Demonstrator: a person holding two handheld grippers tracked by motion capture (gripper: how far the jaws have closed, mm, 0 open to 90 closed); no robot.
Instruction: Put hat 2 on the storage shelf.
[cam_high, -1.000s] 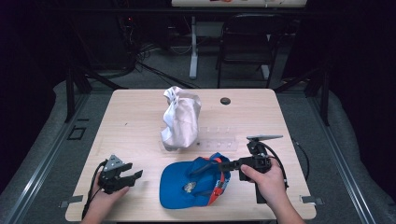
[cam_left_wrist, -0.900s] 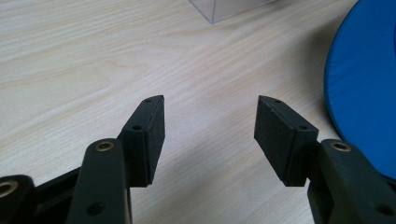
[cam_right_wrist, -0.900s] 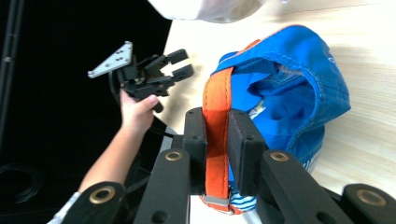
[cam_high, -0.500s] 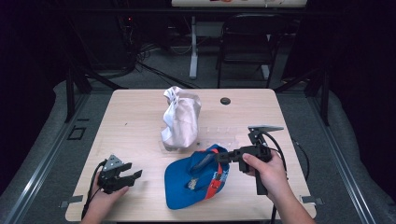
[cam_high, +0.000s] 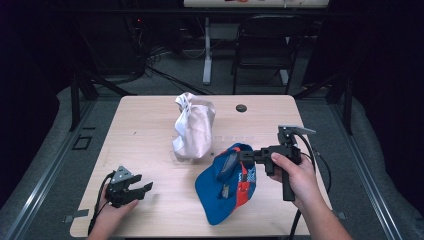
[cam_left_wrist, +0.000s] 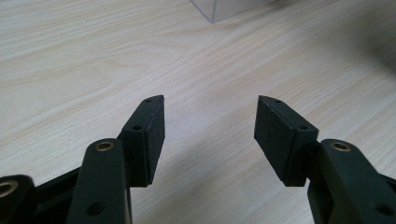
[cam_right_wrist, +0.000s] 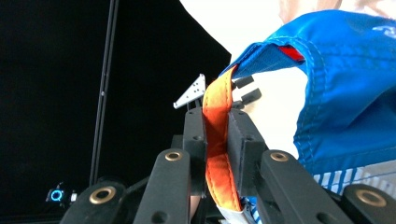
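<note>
My right gripper (cam_high: 239, 156) pinches the blue cap (cam_high: 227, 192) by its orange strap (cam_right_wrist: 218, 140); I lift slowly, grip firm. Left gripper (cam_high: 144, 188) rests open, near left.

The bench (cam_high: 150, 130) is pale, matt wood grain. The cap (cam_high: 227, 192) is smooth blue cloth with an orange stitched strap (cam_right_wrist: 217, 140). The bag (cam_high: 194, 126) looks like crumpled white cloth.
</note>
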